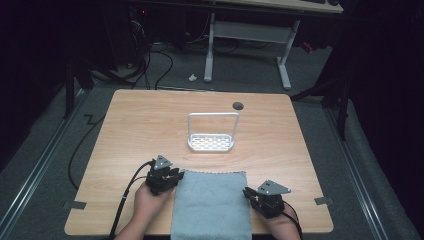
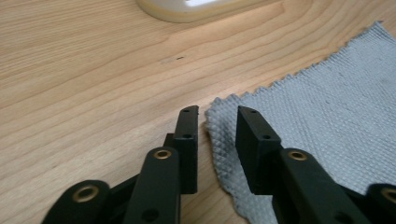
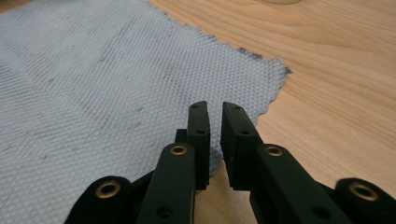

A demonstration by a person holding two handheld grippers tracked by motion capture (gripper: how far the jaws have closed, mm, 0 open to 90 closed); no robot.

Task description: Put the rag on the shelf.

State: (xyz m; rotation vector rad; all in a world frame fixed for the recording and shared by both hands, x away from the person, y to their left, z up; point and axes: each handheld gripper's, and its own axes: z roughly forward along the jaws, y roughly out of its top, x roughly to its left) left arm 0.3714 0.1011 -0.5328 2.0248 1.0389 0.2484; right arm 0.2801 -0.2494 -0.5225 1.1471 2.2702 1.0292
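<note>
The wooden bench [image 1: 150, 130] carries a grey woven cloth [image 1: 212, 202] spread flat at its near edge, with a white wire-handled rack [image 1: 211, 142] farther back, well apart. The left hand-held gripper [image 2: 215, 135] straddles the cloth's far left corner, jaws parted, likely to pinch it. The right hand-held gripper [image 3: 215, 140] sits at the right edge, its jaws a narrow slit apart, gripping nothing.

Both forearms come in from the bottom of the high view, each hand holding a black gripper low near the table edge. The left gripper [image 1: 177, 176] points to the right, with its jaws apart by a clear gap. The right gripper [image 1: 247, 192] points to the left (toward the other one), its jaws nearly together with a narrow slit between them.
</note>
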